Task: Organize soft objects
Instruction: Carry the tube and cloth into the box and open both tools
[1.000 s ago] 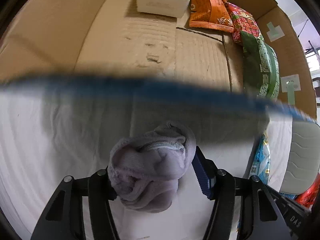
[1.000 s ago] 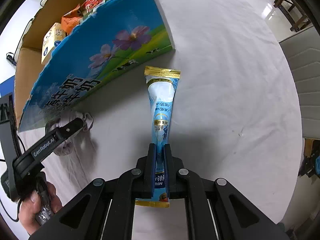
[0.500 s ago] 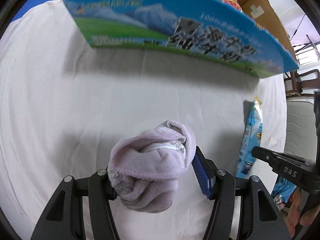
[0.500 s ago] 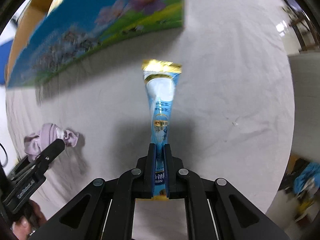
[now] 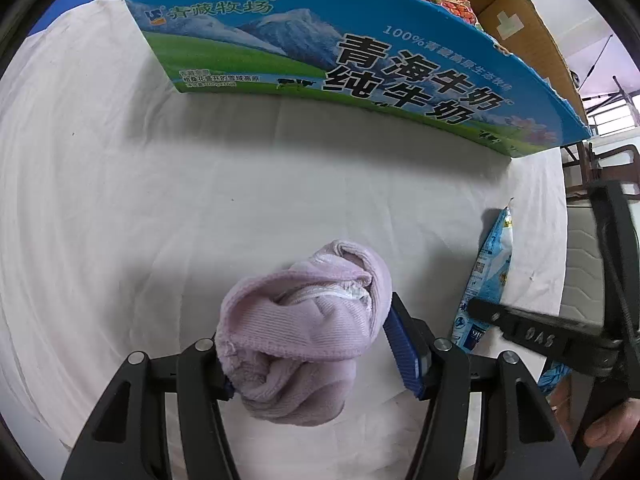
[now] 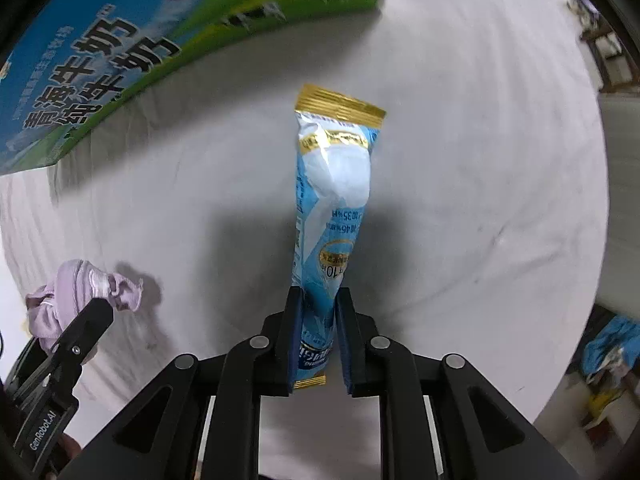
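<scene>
Sock (image 5: 304, 312) left of sachet (image 6: 334, 216), box (image 5: 360, 64) behind both.

"青海牛奶 纯牛奶" on carton (image 5: 360, 60), "GenRobot.AI" on left hand-held gripper (image 6: 52, 384), "10" on sachet (image 6: 332, 216)

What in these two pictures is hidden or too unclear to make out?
- Printed cardboard milk box: contents mostly hidden behind its front wall, left wrist view.
- Long blue-and-white foil sachet: small print too fine to read, right wrist view.
- Rolled lilac knitted sock: its underside is hidden between the left tool's fingers.
- Blue clutter beyond the table edge, right wrist view: blurred.
</scene>
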`<state>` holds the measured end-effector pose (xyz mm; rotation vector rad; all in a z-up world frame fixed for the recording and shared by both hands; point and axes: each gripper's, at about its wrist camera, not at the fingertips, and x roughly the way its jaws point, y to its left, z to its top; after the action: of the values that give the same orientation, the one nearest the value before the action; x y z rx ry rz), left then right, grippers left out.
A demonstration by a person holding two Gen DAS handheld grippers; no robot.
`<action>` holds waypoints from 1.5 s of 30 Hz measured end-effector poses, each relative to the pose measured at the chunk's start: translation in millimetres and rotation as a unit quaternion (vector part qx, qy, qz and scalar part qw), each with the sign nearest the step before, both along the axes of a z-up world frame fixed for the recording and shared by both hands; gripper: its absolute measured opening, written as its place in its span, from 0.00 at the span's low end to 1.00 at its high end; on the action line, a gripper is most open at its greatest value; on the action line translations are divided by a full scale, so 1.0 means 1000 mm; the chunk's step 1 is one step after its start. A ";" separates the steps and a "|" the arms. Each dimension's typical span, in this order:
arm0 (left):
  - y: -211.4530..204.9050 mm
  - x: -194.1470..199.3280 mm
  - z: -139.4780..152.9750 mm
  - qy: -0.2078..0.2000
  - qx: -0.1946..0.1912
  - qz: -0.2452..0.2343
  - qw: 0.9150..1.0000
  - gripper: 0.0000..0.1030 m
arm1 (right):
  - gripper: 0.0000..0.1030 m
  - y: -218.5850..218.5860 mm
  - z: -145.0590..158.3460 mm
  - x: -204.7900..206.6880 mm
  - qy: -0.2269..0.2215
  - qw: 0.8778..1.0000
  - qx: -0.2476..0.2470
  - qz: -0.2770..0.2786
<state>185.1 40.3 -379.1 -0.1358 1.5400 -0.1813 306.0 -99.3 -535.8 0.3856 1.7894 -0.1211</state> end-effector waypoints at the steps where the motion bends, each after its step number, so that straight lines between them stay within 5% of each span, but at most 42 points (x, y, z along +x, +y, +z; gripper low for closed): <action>1: -0.002 0.002 0.000 0.001 -0.001 0.000 1.000 0.56 | 0.34 0.000 -0.003 -0.002 0.006 1.000 0.005 -0.001; 2: -0.006 0.002 -0.001 0.003 -0.002 0.002 1.000 0.56 | 0.43 0.002 -0.008 -0.004 0.014 1.000 0.006 0.002; 5: -0.005 0.000 -0.006 0.005 0.000 0.004 1.000 0.56 | 0.49 0.007 -0.011 -0.012 0.007 1.000 0.003 0.009; 10: -0.005 -0.004 -0.006 0.004 0.004 0.004 1.000 0.56 | 0.49 0.023 -0.011 -0.020 0.007 0.999 -0.024 0.045; 17: -0.010 -0.001 -0.008 0.002 0.009 0.007 1.000 0.56 | 0.22 0.046 -0.010 -0.030 -0.002 0.993 -0.077 0.091; 23: -0.013 -0.002 0.003 -0.011 0.012 0.003 1.000 0.56 | 0.17 0.072 -0.002 -0.060 -0.027 0.989 -0.092 0.116; 34: -0.028 -0.003 0.070 -0.073 -0.006 -0.008 0.997 0.56 | 0.17 0.065 0.084 -0.097 -0.130 0.975 -0.113 0.138; 45: -0.045 0.033 0.148 -0.148 -0.022 -0.028 0.988 0.56 | 0.17 0.033 0.206 -0.055 -0.227 0.959 -0.092 0.140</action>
<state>217.6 -4.7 -230.6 -0.0961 1.2452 -0.2689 251.3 -65.9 -329.3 0.0167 1.3473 0.0042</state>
